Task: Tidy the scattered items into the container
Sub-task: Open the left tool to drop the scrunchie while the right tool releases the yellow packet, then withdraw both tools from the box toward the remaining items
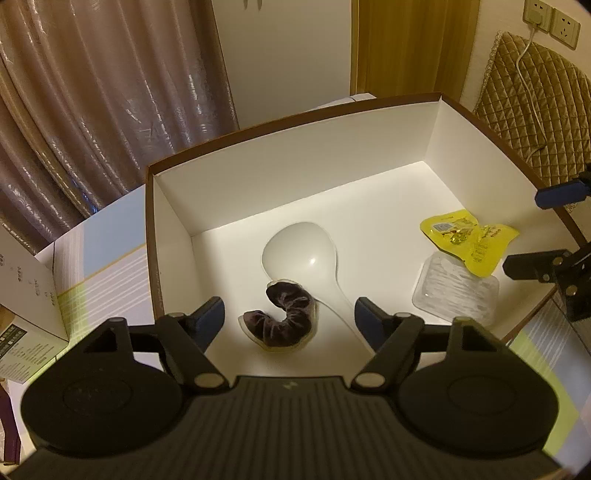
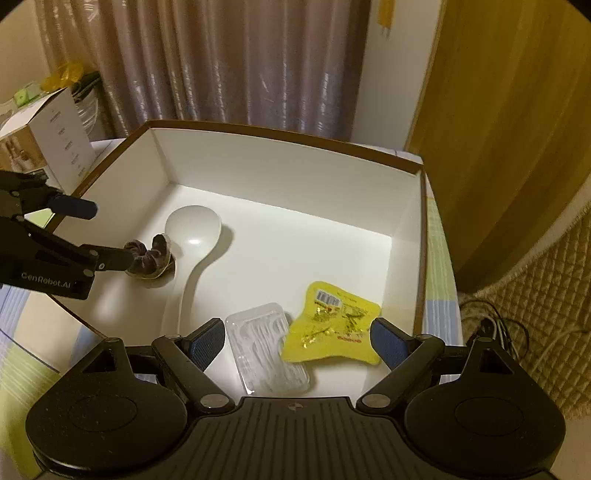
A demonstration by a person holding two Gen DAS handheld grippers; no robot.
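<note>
A white box with a brown rim (image 1: 295,122) (image 2: 280,134) holds a white rice spoon (image 1: 299,251) (image 2: 194,229), a dark velvet scrunchie in clear wrap (image 1: 284,317) (image 2: 149,258), a yellow snack packet (image 1: 469,236) (image 2: 332,325) and a clear plastic case of floss picks (image 1: 458,291) (image 2: 266,347). My left gripper (image 1: 290,323) is open and empty, above the scrunchie. My right gripper (image 2: 299,339) is open and empty, above the clear case and packet. Each gripper shows in the other's view, the left one (image 2: 92,236) and the right one (image 1: 535,229).
A white carton (image 1: 26,280) (image 2: 55,136) stands left of the box on a striped cloth (image 1: 110,273). Brown curtains (image 1: 92,92) hang behind. A quilted cushion (image 1: 532,92) and wall sockets (image 1: 554,22) are at the right. Cables (image 2: 491,328) lie at the right.
</note>
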